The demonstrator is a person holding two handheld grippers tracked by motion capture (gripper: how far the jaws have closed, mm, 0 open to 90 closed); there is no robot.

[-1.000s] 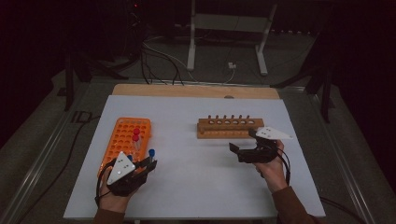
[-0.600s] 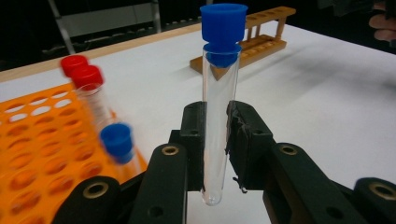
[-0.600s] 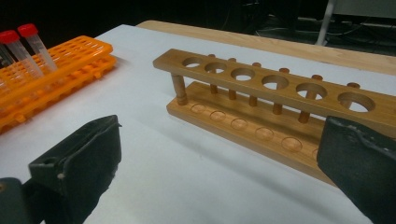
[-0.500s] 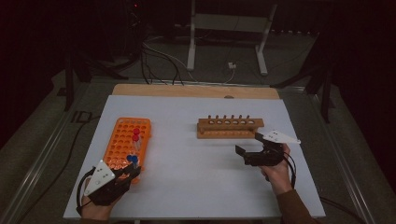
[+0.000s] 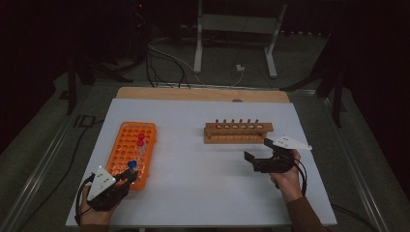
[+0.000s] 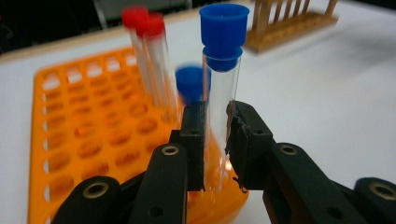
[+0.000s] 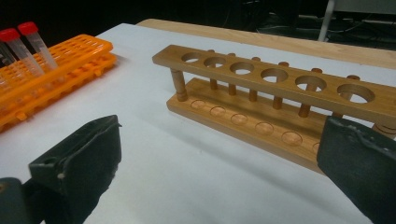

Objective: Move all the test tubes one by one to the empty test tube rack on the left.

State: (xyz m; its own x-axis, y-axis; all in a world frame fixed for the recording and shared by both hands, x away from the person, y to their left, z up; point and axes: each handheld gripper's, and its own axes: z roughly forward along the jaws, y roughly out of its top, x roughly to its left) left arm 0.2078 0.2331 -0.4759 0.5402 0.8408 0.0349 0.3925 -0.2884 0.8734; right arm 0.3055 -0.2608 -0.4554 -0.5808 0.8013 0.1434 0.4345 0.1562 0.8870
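My left gripper (image 5: 126, 175) is at the near end of the orange tube rack (image 5: 124, 145), shut on a clear tube with a blue cap (image 5: 131, 165). In the left gripper view the two black pads (image 6: 245, 140) press on the glass of that tube (image 6: 219, 112), which stands upright over the rack's near corner (image 6: 84, 140). Two red-capped tubes (image 6: 144, 28) and another blue-capped one (image 6: 190, 81) stand in the rack behind it. My right gripper (image 5: 258, 153) is open and holds nothing, just in front of the wooden rack (image 5: 237, 131), whose holes (image 7: 280, 91) are all unfilled.
A white board (image 5: 203, 193) covers the table, with a strip of bare wood (image 5: 203, 94) at its far edge. Cables and a metal stand (image 5: 234, 29) lie on the dark floor beyond. Between the two racks the board is bare.
My left hand has drawn back to the left and toward the near edge of the table, with the blue-capped tube still in its jaws. The right hand has hardly moved.
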